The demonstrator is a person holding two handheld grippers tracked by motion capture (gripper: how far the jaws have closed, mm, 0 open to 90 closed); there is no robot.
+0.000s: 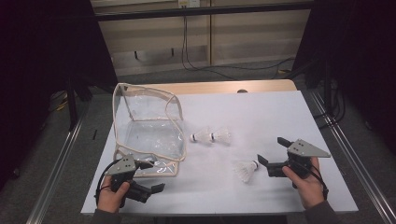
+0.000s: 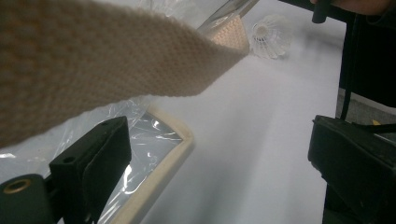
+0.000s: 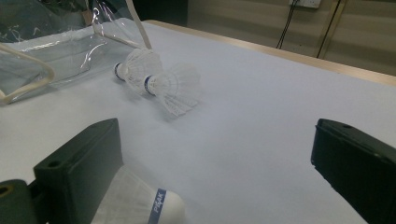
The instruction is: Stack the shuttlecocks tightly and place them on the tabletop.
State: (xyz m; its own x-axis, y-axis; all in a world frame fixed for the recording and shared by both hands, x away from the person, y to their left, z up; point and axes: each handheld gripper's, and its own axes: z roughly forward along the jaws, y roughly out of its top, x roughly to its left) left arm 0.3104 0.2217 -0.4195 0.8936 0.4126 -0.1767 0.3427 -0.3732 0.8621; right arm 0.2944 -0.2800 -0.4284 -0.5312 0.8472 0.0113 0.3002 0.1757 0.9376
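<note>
woven beige strap (image 2: 107, 56) of the clear bag (image 1: 149, 130) hangs close before my left tongs (image 2: 215, 163), jaws apart; the high view shows that bag standing open on the white worktop (image 1: 261, 116). my right tongs (image 3: 215, 158), jaws apart, sit beside a white shuttlecock (image 3: 140, 203) with a blue band; two more shuttlecocks (image 3: 154, 79) lie near the bag.

Clear bag (image 1: 148, 133), three shuttlecocks (image 1: 211, 136), open-jawed left gripper (image 1: 152, 176) and right gripper (image 1: 272, 153) on white table (image 1: 261, 112)
</note>
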